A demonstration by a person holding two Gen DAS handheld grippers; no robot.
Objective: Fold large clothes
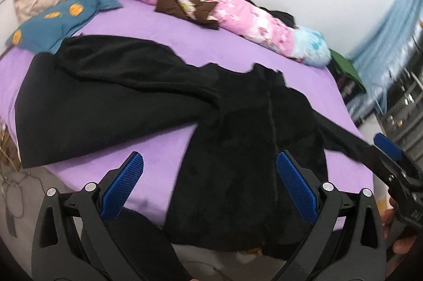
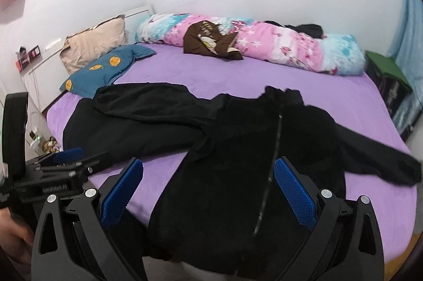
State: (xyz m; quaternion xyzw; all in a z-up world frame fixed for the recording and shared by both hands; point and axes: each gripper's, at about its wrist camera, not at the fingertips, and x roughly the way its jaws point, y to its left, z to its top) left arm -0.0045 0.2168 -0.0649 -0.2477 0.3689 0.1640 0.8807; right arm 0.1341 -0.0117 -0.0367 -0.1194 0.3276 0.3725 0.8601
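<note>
Hovering over the near edge of the bed, left gripper [image 1: 210,184] has its blue pads spread wide, nothing between them. Right gripper [image 2: 208,187] likewise spread, empty, also above the near edge. In the left wrist view the right gripper sits at the far right, next to the tip of the jacket's right sleeve; contact there is unclear because of blur.

Black jacket [image 2: 238,154] lies front-up on the purple sheet [image 2: 211,69], its hem hanging over the near edge of the mattress just below both grippers. Fabric looks fuzzy, fleece-like. A zipper [image 2: 272,164] runs up the middle, looks closed, with pale specks along it. Collar end points to the far side. Right sleeve [image 2: 383,159] stretches out toward the right edge of the bed, flat. Left sleeve [image 2: 148,101] reaches far left, lying over a second smoother black cloth [image 2: 111,130] spread flat under it.

Further out: teal pillow [image 2: 105,69] with orange prints at the left, beige pillow [image 2: 92,42] behind it against the headboard. Pink and blue rolled blanket [image 2: 277,42] along the far wall, a brown garment [image 2: 208,40] draped on it, another dark item at its right end. Green box [image 2: 383,66] beside the bed at right.
</note>
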